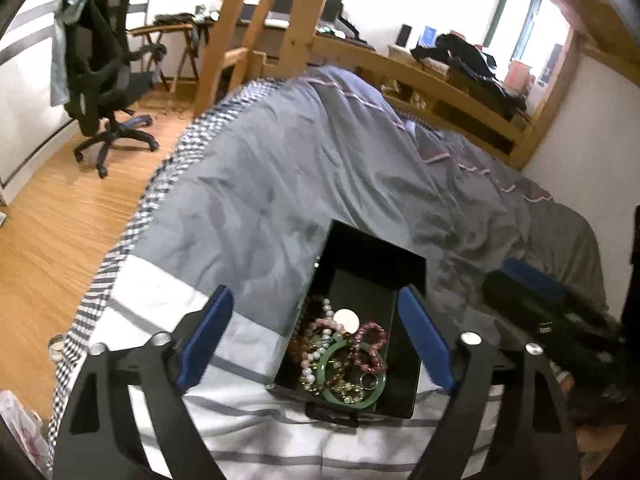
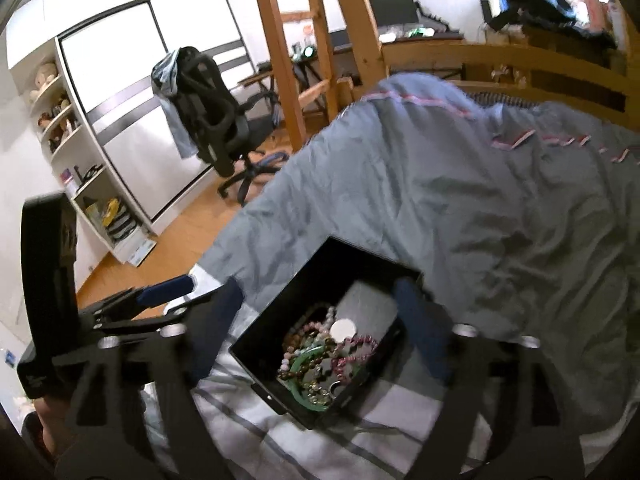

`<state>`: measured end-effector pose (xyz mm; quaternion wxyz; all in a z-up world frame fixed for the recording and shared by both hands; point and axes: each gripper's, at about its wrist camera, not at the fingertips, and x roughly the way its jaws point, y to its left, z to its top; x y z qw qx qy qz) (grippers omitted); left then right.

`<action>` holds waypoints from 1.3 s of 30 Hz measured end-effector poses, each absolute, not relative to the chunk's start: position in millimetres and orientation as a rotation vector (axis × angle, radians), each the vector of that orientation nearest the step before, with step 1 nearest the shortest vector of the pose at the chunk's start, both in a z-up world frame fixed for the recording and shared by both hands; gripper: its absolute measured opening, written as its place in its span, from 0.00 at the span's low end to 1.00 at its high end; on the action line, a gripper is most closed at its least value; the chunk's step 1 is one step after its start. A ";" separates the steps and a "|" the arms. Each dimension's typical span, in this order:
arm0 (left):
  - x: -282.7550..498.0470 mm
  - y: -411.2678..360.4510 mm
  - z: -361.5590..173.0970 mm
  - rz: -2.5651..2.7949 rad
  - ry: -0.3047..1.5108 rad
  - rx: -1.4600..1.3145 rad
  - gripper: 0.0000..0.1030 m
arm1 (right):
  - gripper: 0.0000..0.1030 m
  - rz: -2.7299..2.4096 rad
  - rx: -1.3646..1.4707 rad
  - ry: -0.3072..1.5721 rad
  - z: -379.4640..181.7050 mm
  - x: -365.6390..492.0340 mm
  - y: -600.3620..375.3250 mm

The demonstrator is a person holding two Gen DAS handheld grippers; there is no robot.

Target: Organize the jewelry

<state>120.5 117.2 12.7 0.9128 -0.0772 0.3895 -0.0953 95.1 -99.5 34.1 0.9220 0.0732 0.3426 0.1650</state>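
An open black jewelry box (image 1: 372, 256) sits on the grey duvet, seen also in the right wrist view (image 2: 320, 264). It holds a tangle of jewelry: a green bangle (image 1: 334, 394), pink bead bracelets (image 1: 370, 346), pearl strands and a white round piece (image 1: 347, 319). My left gripper (image 1: 316, 336) is open and empty, its blue fingers straddling the box's left part. My right gripper (image 2: 320, 320) is open and empty above the box; the jewelry (image 2: 320, 364) lies between its fingers. The left gripper shows at the left of the right wrist view (image 2: 160, 292).
The bed (image 1: 280, 168) has a checked edge on the left, with wooden floor beyond. A black office chair (image 1: 104, 68) stands on the floor. A wooden bed frame and ladder (image 1: 296, 20) rise behind. White shelves (image 2: 68, 128) stand at left.
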 end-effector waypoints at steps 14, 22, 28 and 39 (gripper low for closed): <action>27.9 107.6 47.0 -0.097 0.720 0.117 0.94 | 0.96 0.347 -0.044 0.714 67.8 22.2 -95.7; -0.3 118.3 36.7 -0.091 0.747 0.109 0.94 | 0.96 0.350 -0.074 0.711 57.1 -10.6 -102.2; -10.4 116.1 44.5 -0.052 0.690 0.121 0.94 | 0.96 0.328 -0.046 0.728 40.9 -13.6 -110.7; -15.9 112.5 37.8 -0.048 0.682 0.136 0.94 | 0.96 0.319 -0.037 0.697 38.0 -38.7 -124.7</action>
